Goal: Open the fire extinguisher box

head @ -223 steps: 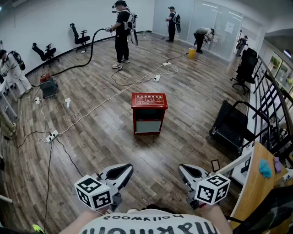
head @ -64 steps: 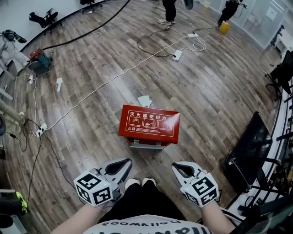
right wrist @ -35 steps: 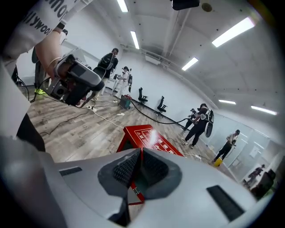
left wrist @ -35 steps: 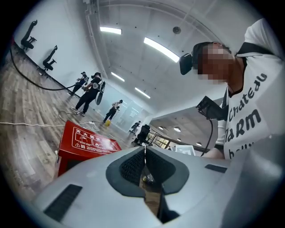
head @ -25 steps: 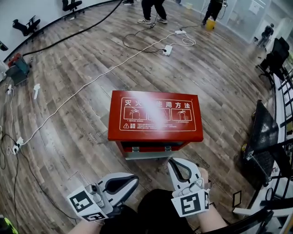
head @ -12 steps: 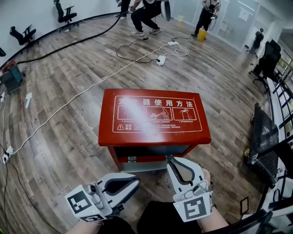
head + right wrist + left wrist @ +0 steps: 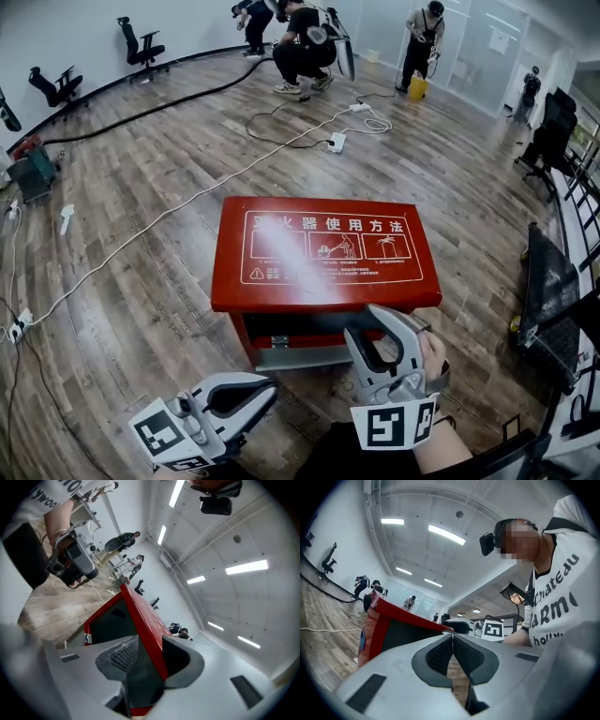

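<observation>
Box [image 7: 298, 345] on floor [image 7: 141, 281], centre. Right claw [image 7: 366, 321], jaws just opening wide, straddles near edge of lid [image 7: 323, 248] without pinching: likely set to lift. Left claw [image 7: 270, 386] closed, empty, low near-left, idle.

The fire extinguisher box [image 7: 281, 305] stands upright on the wooden floor [image 7: 141, 281], a red metal cabinet. Its flat lid [image 7: 326, 248], printed with white characters and three pictograms, lies level on top, overhanging a dark front window [image 7: 298, 325] and a grey base strip [image 7: 300, 356].
</observation>
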`<state>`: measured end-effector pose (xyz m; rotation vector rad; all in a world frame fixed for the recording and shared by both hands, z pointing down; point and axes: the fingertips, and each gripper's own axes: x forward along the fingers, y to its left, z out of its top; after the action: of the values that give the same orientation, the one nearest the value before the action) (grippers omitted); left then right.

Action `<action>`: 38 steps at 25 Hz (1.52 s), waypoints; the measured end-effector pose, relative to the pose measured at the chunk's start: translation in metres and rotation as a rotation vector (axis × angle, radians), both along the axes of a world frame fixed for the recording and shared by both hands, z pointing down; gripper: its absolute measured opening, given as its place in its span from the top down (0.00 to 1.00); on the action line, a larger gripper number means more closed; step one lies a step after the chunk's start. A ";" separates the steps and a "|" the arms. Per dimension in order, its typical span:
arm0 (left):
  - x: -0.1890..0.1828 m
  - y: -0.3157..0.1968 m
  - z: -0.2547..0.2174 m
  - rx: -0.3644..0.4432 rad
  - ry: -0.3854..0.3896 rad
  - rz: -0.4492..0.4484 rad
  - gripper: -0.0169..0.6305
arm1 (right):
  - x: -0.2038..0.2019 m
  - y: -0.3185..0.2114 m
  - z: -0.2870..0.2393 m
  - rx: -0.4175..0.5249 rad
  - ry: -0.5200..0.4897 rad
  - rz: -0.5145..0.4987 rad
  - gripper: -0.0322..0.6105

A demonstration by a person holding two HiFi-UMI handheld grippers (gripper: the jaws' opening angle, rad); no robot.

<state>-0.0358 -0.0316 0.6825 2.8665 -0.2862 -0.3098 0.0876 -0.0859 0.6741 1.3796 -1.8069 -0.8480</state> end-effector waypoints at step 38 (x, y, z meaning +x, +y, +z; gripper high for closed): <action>-0.003 -0.010 -0.086 -0.230 0.047 -0.113 0.96 | 0.003 -0.019 -0.020 -0.269 0.215 -0.022 0.73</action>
<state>-0.0389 -0.0411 0.5963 2.6187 -0.4453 -0.3410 0.0908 -0.1047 0.6541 1.0586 -1.7007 -0.7047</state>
